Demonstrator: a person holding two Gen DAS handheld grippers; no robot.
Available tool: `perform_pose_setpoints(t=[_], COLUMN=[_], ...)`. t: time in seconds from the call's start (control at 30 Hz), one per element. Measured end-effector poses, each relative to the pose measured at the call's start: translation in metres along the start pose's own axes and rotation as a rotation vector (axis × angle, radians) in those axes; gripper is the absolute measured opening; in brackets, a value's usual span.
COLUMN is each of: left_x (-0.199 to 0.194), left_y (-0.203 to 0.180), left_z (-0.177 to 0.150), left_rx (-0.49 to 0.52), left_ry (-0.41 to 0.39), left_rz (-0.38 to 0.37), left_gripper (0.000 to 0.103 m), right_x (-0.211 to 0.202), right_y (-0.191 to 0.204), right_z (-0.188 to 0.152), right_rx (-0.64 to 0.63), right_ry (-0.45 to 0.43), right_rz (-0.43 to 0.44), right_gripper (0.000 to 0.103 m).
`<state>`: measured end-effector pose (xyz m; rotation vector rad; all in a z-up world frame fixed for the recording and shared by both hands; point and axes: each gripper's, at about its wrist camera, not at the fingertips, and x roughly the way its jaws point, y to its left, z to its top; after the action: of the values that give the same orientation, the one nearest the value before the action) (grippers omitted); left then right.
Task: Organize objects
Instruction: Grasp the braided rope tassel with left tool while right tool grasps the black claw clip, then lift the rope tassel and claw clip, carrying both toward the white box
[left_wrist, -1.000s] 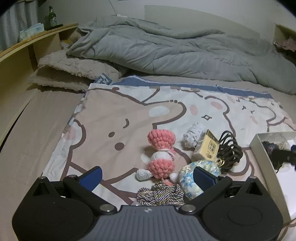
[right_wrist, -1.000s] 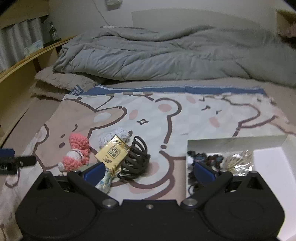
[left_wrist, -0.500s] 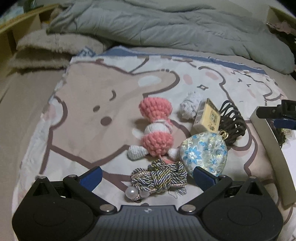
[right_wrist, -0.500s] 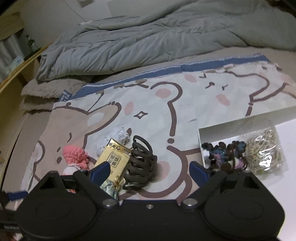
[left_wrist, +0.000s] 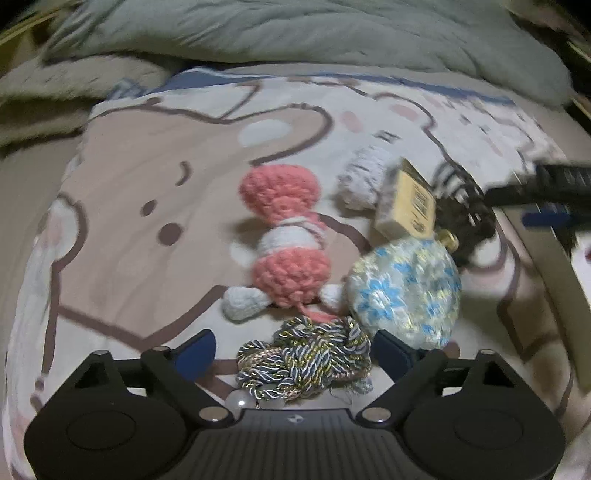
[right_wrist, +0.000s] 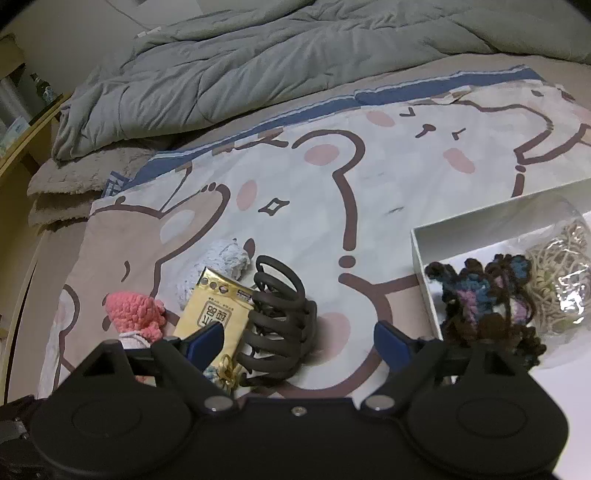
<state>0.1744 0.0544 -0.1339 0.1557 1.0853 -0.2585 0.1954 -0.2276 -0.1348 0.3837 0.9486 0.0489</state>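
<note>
On the bear-print blanket lie a twisted gold and blue cord bundle, a pink crochet doll, a floral pouch, a yellow packet and a dark claw hair clip. My left gripper points down over the cord bundle. Its jaws are closing with the bundle between them, and the pads do not press on it. My right gripper hangs over the claw clip. Its jaws are closing too, with the clip in the gap and untouched.
A white box at the right holds a dark yarn piece and a bag of rubber bands. A white crochet piece lies behind the packet. A grey duvet is piled at the back, and a wooden shelf runs along the left.
Both grippers have sunk toward the blanket and their jaws have narrowed. The cord bundle now sits between the left fingers. The right gripper has shifted left from the box to over the claw clip.
</note>
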Motion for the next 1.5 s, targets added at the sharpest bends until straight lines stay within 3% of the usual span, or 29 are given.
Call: perform_pose_setpoints(t=[0.07,0.23,0.37,0.6,0.77,0.83,1.0,1.2,1.5], left_x=[0.004,0.017,0.026,0.031,0.027,0.025,0.024,0.032,0.028], left_y=[-0.002,-0.008,-0.016,-0.018,-0.009,-0.006,-0.013,-0.024,-0.021], left_z=[-0.002,-0.009,-0.014,-0.01,-0.011,-0.011,-0.015,-0.019,-0.012], left_rx=[0.067,0.197,0.294,0.309,0.294,0.295,0.333,0.408,0.328], left_ry=[0.022,0.072,0.073,0.07,0.078,0.082,0.078,0.017,0.05], left_rz=[-0.017,-0.052,-0.022,-0.039,-0.063,-0.077,-0.068,-0.025,-0.038], left_gripper=[0.082,0.082,0.082,0.075,0.056,0.053,0.052,0.055,0.048], right_x=[0.003,0.011,0.018,0.032,0.042,0.044,0.046,0.048,0.044], right_y=[-0.001,-0.005,-0.004,0.004,0.008,0.01,0.008,0.008,0.012], right_z=[0.001,0.003,0.004,0.003,0.0,-0.001,0.0,0.0,-0.001], right_rx=[0.009,0.043,0.07,0.046,0.026,0.011,0.006,-0.009,-0.059], right_ry=[0.001,0.018,0.029,0.038,0.058,0.057,0.047,0.063,0.052], right_rz=[-0.001,0.017,0.016,0.012,0.019,0.011,0.0,0.026,0.014], right_gripper=[0.088,0.088,0.086,0.081,0.074,0.072,0.068,0.051,0.05])
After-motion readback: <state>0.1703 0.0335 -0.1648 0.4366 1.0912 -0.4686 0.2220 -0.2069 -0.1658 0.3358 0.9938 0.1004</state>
